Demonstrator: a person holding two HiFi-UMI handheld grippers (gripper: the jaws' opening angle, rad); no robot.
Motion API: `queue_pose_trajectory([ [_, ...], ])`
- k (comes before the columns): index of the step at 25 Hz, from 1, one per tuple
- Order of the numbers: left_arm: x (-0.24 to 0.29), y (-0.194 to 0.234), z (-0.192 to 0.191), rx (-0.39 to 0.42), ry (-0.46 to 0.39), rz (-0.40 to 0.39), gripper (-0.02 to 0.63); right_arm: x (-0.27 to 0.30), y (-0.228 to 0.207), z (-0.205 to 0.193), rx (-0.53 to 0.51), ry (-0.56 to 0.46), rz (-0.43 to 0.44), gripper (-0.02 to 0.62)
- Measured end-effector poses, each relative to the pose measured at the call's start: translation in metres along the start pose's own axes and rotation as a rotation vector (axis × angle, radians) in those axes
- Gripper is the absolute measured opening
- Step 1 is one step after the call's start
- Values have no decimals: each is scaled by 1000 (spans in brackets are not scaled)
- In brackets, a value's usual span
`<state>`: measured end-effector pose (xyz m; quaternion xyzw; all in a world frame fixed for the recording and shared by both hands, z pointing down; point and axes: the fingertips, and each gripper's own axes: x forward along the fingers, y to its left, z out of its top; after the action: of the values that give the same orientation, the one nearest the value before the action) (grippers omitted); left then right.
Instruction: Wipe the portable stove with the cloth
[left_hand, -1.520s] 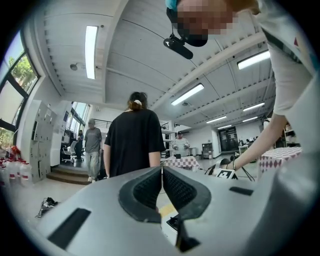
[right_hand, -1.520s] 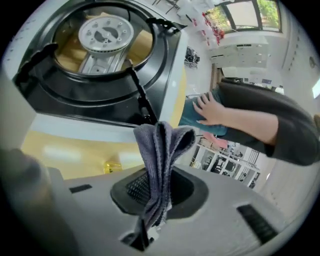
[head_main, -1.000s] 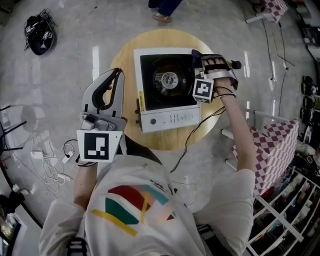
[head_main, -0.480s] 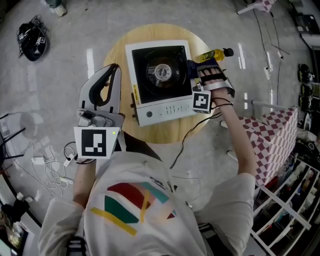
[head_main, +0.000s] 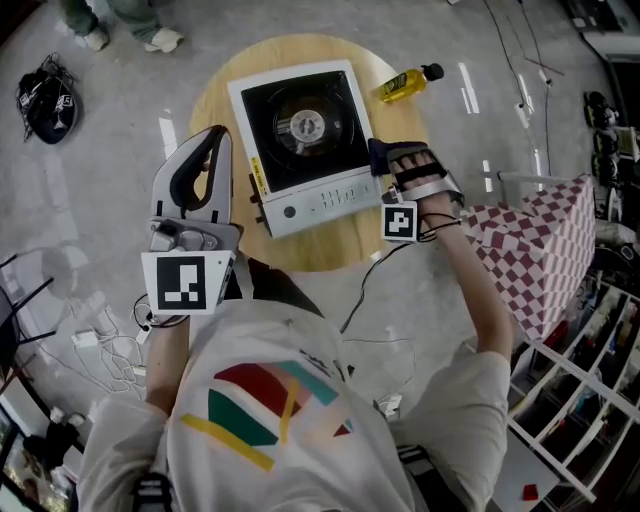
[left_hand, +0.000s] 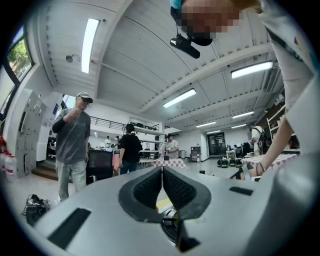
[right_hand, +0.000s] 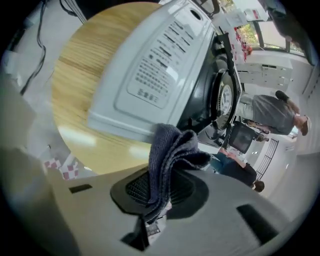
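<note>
Gripping dark cloth (right_hand: 172, 150) between clamped jaws, right gripper (right_hand: 157, 192) sits at front right corner of portable stove (head_main: 320, 200). Cloth touching white edge or just off it, cannot tell which. Left gripper (head_main: 217, 137) hangs left of stove, jaws pressed together on nothing, above table (head_main: 330, 255) edge. Step in hand, by my guess: wiping front right rim. Next move calls for pressing cloth flat, then sweeping along control panel or over black top. Beyond stove, yellow bottle (head_main: 405, 83) lies near table's far edge.
</note>
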<state>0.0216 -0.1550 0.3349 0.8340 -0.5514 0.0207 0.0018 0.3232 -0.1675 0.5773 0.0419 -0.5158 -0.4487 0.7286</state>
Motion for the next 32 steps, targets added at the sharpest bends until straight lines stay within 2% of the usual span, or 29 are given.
queue_pose_trajectory([
  [4,-4,-3,7,-4,-25,-23,8,-17,18,-7,-111,82,20,37],
  [9,-6,-8,11,-1,-38,-50,8,-27,30,-5,-89,89,28,37],
  [14,-10,-8,12,-5,-41,-52,8,-35,14,-9,-5,94,-42,35],
  [17,-11,0,20,-22,-74,-31,8,-55,-23,-18,88,125,-121,37],
  [20,-14,14,30,-37,-110,6,8,-78,-82,-4,199,96,-251,35],
  [23,-22,29,35,-34,-123,37,8,-96,-147,35,273,15,-375,37],
  [26,-33,46,37,-29,-130,77,8,-102,-207,82,304,-65,-461,35],
  [32,-62,92,30,-42,-118,187,8,-73,-291,164,312,-127,-530,37],
])
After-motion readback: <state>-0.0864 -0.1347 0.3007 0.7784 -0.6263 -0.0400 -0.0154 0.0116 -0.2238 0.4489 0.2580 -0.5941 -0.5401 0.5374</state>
